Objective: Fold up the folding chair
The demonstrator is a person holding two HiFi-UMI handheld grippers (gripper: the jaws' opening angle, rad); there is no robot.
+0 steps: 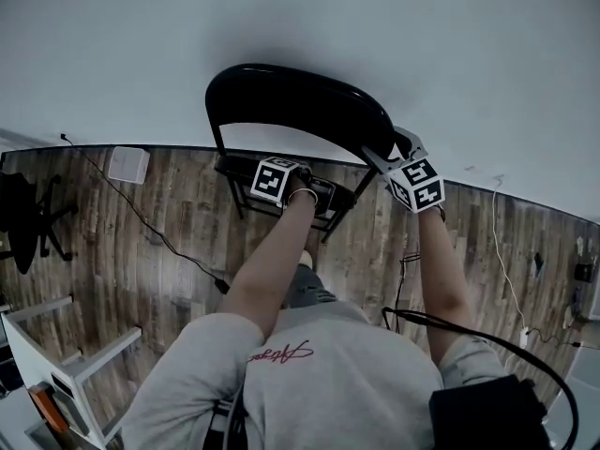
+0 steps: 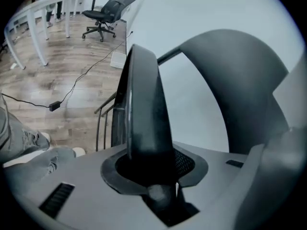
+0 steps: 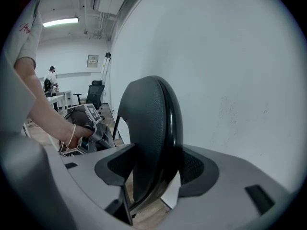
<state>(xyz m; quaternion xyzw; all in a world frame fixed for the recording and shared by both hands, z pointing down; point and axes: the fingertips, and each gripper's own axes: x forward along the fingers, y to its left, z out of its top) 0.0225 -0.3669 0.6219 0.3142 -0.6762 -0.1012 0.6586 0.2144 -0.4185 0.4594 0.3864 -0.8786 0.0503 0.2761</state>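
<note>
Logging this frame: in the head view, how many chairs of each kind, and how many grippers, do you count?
folding chair: 1
office chair: 1
grippers: 2 (left gripper, right gripper)
Total: 4

Behind: wall (image 1: 469, 54) close behind the folding chair (image 1: 300, 106), tight squeeze.
Left: cable (image 1: 141, 217) crossing the floor (image 1: 187, 195), office chair (image 1: 21, 218) further out.
Right: open floor, 1 thin cable (image 1: 495, 237).
</note>
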